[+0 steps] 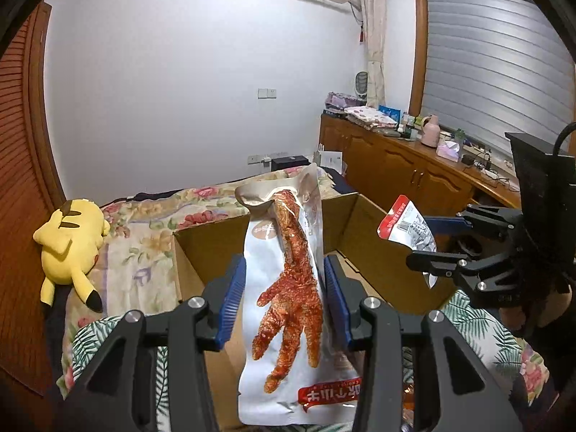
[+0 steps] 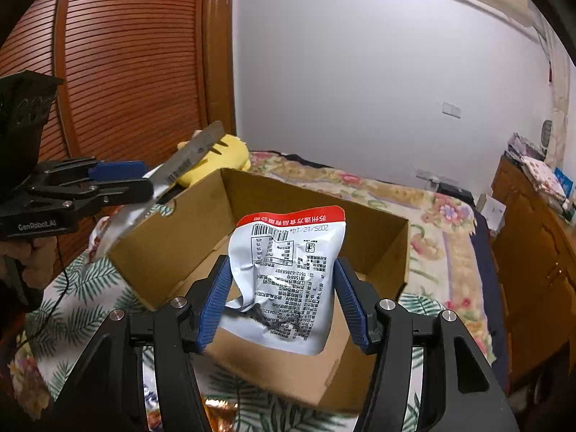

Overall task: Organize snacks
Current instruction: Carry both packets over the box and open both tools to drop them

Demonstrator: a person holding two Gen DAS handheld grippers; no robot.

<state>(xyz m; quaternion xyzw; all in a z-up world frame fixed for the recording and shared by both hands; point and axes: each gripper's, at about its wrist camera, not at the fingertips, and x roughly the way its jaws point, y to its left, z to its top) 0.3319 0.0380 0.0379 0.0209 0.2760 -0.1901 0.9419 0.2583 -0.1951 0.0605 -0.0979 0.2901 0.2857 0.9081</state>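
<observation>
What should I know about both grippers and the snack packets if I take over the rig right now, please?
Left gripper: shut on the chicken-foot packet, held upright above the cardboard box.
Right gripper: shut on the white packet with the red strip, printed back toward its camera, also above the box.
Box: open on the flowered bed cover; the floor that shows is bare.
Done: both packets picked up.
Left: set both into the box and release; more wrappers seem to lie below the grippers, hard to make out.
</observation>
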